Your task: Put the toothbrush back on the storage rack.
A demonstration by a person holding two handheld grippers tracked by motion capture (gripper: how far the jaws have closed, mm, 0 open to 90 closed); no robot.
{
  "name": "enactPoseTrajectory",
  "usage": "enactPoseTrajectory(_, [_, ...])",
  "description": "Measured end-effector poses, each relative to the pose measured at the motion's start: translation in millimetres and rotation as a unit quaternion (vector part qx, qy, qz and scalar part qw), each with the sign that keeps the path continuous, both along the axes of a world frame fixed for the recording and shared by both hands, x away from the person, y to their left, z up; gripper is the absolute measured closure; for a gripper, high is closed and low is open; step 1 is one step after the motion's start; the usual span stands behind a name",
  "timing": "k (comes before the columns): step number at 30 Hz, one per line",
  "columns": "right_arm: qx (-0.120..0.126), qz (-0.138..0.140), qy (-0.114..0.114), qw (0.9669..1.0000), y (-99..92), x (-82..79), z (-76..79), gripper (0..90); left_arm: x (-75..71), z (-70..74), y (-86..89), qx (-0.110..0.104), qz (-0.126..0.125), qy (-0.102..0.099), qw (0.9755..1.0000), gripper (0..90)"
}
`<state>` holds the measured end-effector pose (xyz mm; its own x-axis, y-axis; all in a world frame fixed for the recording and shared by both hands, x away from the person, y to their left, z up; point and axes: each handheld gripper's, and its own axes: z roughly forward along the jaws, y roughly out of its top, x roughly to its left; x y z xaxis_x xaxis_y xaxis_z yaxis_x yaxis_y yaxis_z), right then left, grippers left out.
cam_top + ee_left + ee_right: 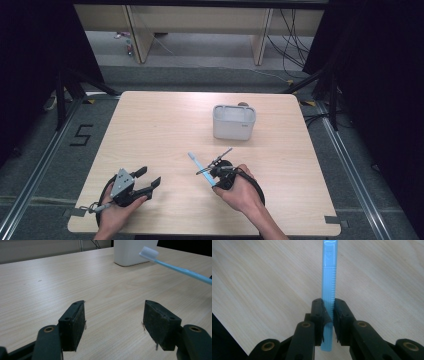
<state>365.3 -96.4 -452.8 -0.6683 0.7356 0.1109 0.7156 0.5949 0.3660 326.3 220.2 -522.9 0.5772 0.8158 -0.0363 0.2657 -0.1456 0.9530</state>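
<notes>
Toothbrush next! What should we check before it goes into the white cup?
1. Right tongs shut on the toothbrush: ok, pads press the blue handle.
2. Grip near the handle's end: ok, a short stub sticks out behind the pads.
3. Bristle head off the table: ok, it hangs in the air.
4. Cup upright, opening up: ok.
5. Cup empty inside: cannot tell.
6. Left tongs out of the way: ok, open, nothing between them.

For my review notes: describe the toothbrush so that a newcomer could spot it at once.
On the wooden table, look in front of the white container. The right tongs clamp a slim light-blue toothbrush, its white head pointing away from the person, the one blue thing there.
</notes>
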Motion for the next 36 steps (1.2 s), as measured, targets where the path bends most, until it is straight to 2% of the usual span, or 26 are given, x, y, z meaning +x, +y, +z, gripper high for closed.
enactPoseTrajectory(3, [0.007,-0.002,-0.011,0.9999,-3.8,-1.8,1.2,79.2,-0.1,0.0,-0.1,0.0,0.0,0.0,1.0,33.8])
enactPoseTrajectory(4, [0.019,-0.005,-0.021,0.9996,-8.3,-3.3,1.7,79.2,0.0,0.0,0.0,0.0,0.001,0.0,1.0,33.8])
enactPoseTrajectory(6, [0.024,-0.006,-0.028,0.9993,-10.5,-4.0,1.8,79.2,0.2,-0.1,0.1,-0.002,0.001,0.0,1.0,33.8])
enactPoseTrajectory(7, [0.035,-0.018,-0.036,0.9986,-14.6,-5.8,2.3,79.2,0.1,0.1,0.1,-0.001,0.002,0.001,1.0,33.8])
enactPoseTrajectory(8, [0.044,-0.018,-0.044,0.9979,-16.7,-6.0,2.1,79.2,-0.5,0.7,0.2,0.003,0.004,0.004,1.0,33.8])
enactPoseTrajectory(10, [0.045,-0.02,-0.052,0.9975,-19.2,-6.3,2.7,79.2,-0.6,0.7,0.1,0.005,0.003,0.004,1.0,33.8])
enactPoseTrajectory(11, [0.059,-0.024,-0.064,0.996,-23.5,-7.0,3.2,79.2,-0.6,0.7,0.1,0.005,0.003,0.003,1.0,33.8])
enactPoseTrajectory(12, [0.062,-0.022,-0.072,0.9952,-25.8,-6.8,3.6,79.2,-0.5,0.7,0.1,0.004,0.003,0.004,1.0,33.8])
enactPoseTrajectory(14, [0.068,-0.028,-0.076,0.9944,-27.1,-8.1,4.4,79.2,-0.2,0.6,0.1,0.004,0.003,0.004,1.0,33.8])
enactPoseTrajectory(16, [0.085,-0.026,-0.096,0.9914,-32.0,-8.5,4.5,79.2,-0.1,0.6,-0.1,0.004,0.003,0.003,1.0,33.8])
enactPoseTrajectory(17, [0.085,-0.026,-0.096,0.9914,-32.0,-8.5,4.5,79.2,-0.2,0.7,0.0,0.004,0.003,0.004,1.0,33.8])
enactPoseTrajectory(18, [0.093,-0.038,-0.108,0.989,-33.6,-9.7,3.6,79.2,-0.2,0.6,0.0,0.004,0.003,0.003,1.0,33.8])
enactPoseTrajectory(22, [0.101,-0.038,-0.121,0.9868,-35.9,-10.5,2.7,79.2,-0.2,0.6,0.0,0.003,0.004,0.004,1.0,33.8])
enactPoseTrajectory(23, [0.107,-0.044,-0.125,0.9854,-36.2,-11.4,2.3,79.2,-0.1,0.6,0.0,0.003,0.004,0.003,1.0,33.8])
enactPoseTrajectory(24, [0.102,-0.025,-0.143,0.984,-38.3,-9.2,1.1,79.2,-0.1,0.6,0.0,0.003,0.004,0.003,1.0,33.8])
enactPoseTrajectory(25, [0.106,-0.026,-0.15,0.9827,-38.9,-9.4,0.5,79.2,-0.1,0.5,0.0,0.002,0.004,0.003,1.0,33.8])
enactPoseTrajectory(26, [0.109,-0.04,-0.147,0.9822,-38.9,-11.6,1.5,79.2,0.0,0.5,0.0,0.002,0.004,0.004,1.0,33.8])
enactPoseTrajectory(28, [0.12,-0.043,-0.171,0.977,-42.2,-12.9,0.4,79.2,0.2,0.6,0.2,0.002,0.003,0.003,1.0,33.9])
enactPoseTrajectory(29, [0.12,-0.043,-0.171,0.977,-42.2,-12.9,0.4,79.2,0.3,0.7,0.3,0.003,0.003,0.004,1.0,33.9])
enactPoseTrajectory(31, [0.136,-0.045,-0.183,0.9727,-43.1,-14.2,-3.2,79.2,0.7,0.7,0.3,0.0,0.003,0.003,1.0,34.1])
enactPoseTrajectory(32, [0.138,-0.05,-0.185,0.9717,-43.2,-15.4,-3.2,79.2,1.1,0.8,0.1,-0.002,0.002,0.004,1.0,34.1])
enactPoseTrajectory(33, [0.14,-0.048,-0.197,0.9691,-44.1,-16.6,-5.8,79.1,1.5,1.2,-0.9,-0.008,0.002,0.005,1.0,34.5])
enactPoseTrajectory(34, [0.14,-0.048,-0.197,0.9691,-44.1,-16.6,-5.8,79.1,2.7,1.8,-2.1,-0.018,-0.003,0.003,0.9998,34.5])
enactPoseTrajectory(35, [0.139,-0.043,-0.212,0.9662,-44.8,-16.3,-7.7,79.1,3.2,5.1,-4.0,-0.026,-0.005,0.006,0.9996,34.8])
enactPoseTrajectory(36, [0.151,-0.057,-0.21,0.9643,-43.7,-18.9,-10.1,79.1,4.4,6.8,-5.9,-0.038,-0.01,0.004,0.9992,35.4])
